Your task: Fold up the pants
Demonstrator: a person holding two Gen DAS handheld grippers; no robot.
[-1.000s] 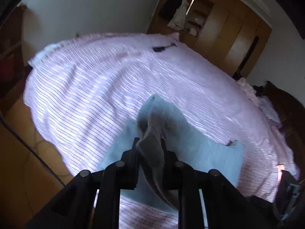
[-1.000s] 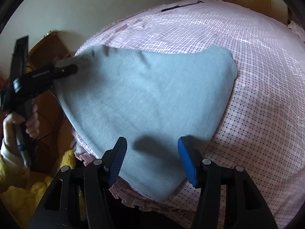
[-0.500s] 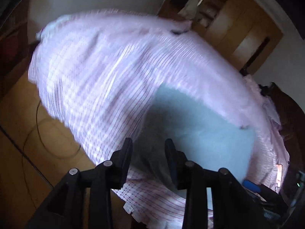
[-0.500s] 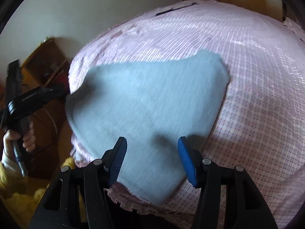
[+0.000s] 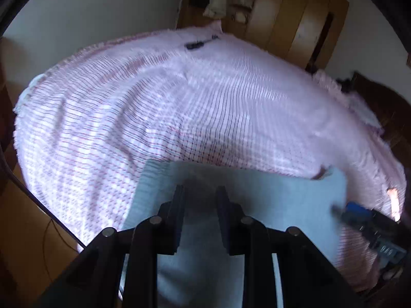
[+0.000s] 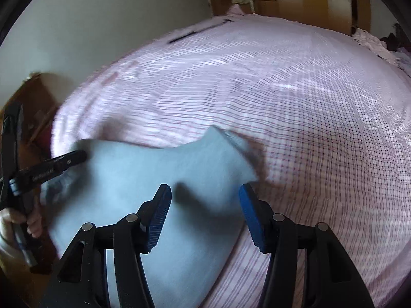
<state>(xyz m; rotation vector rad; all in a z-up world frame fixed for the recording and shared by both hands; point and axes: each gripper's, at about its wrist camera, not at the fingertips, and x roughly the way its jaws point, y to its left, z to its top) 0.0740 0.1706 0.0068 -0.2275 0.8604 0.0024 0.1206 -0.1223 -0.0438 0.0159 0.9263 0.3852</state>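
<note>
Because the bed [image 5: 210, 107] is the widest flat surface in the room, it serves as the folding surface: its pink checked sheet lies spread out with only a small dark object [image 5: 195, 45] near its far edge. The pants [image 6: 143, 179], pale blue-grey and apparently already doubled over into a broad panel, lie at the near edge of the bed, right in front of the person, where both tools can reach them; one corner [image 6: 218, 136] stands raised off the sheet, so the cloth is not yet lying flat.

The right gripper [image 6: 205, 215] hovers over the near part of the pants with its blue fingers [image 6: 160, 218] spread and nothing between them, placed, I judge, to take the nearest hem. The left gripper [image 5: 200, 220] sits low at the pants' left end; its fingers [image 5: 177, 218] have just been closing and stand narrowly apart over the cloth. The left wrist view shows cloth under the gap, yet I cannot tell whether any fold is pinched.

At the far end of the room, a wooden wardrobe [image 5: 295, 18] stands partly open with clothes hanging [image 5: 215, 2] inside. No basket or box is in view.
</note>
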